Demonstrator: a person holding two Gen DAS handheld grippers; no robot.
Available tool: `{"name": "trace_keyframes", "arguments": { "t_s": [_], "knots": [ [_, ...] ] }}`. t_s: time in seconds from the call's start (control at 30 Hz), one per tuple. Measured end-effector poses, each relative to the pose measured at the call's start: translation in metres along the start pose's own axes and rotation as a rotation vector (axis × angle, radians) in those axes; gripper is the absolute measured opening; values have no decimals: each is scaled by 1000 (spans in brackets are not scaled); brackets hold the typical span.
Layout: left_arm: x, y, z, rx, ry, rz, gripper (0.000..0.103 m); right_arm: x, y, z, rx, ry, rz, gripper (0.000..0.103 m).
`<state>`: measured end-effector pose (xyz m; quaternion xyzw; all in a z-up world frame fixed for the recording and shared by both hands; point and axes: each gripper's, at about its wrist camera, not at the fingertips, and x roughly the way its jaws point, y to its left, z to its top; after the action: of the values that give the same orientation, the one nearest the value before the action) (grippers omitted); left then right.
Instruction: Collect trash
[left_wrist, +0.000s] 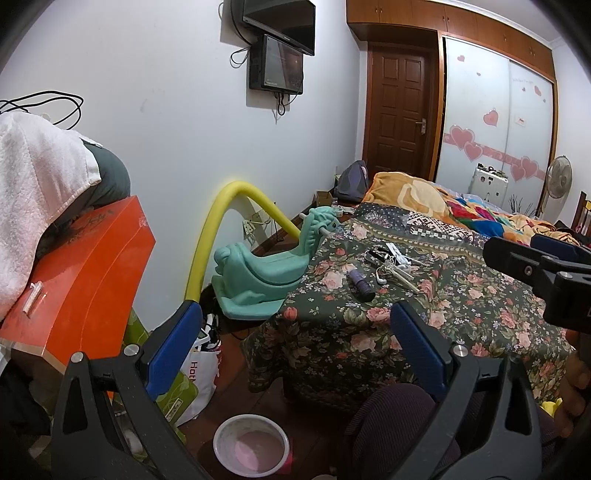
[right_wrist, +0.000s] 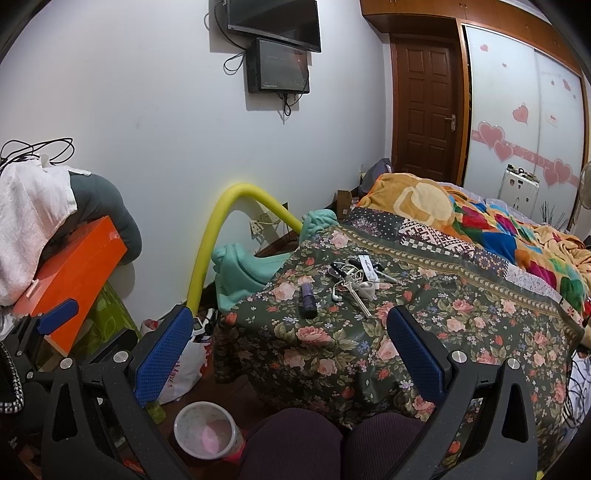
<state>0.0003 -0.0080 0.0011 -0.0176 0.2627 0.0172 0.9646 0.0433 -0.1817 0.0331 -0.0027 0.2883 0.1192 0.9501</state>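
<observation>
The left gripper (left_wrist: 291, 332) and the right gripper (right_wrist: 290, 338) are both held with jaws spread wide and nothing between them. A small clutter of items (right_wrist: 356, 278), including a dark purple cylinder (right_wrist: 307, 302) and white earphones, lies on the floral cloth (right_wrist: 461, 321). A white bin (right_wrist: 207, 434) stands on the floor below, well apart from the clutter.

A small clutter of trash (right_wrist: 356, 278) lies on the floral bedspread (right_wrist: 332, 343).
</observation>
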Motion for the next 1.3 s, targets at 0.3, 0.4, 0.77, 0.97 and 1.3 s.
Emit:
{"name": "trace_keyframes", "arguments": {
  "t_s": [0.3,0.4,0.77,0.97,1.3],
  "knots": [
    [1,-2,-1,3,5,0,102,3,-7,-1,15,9,4,103],
    [4,-5,0,6,12,-3,102,6,-12,-1,22,12,0,103],
    [39,-27,11,2,55,-22,102,28,-44,0,35,32,-54,103],
    [80,-42,19,-19,104,-32,102,54,-73,5,51,69,-51,103],
    [168,-75,32,-16,206,-47,86,122,-139,0,66,174,-61,102]
  ]
}}
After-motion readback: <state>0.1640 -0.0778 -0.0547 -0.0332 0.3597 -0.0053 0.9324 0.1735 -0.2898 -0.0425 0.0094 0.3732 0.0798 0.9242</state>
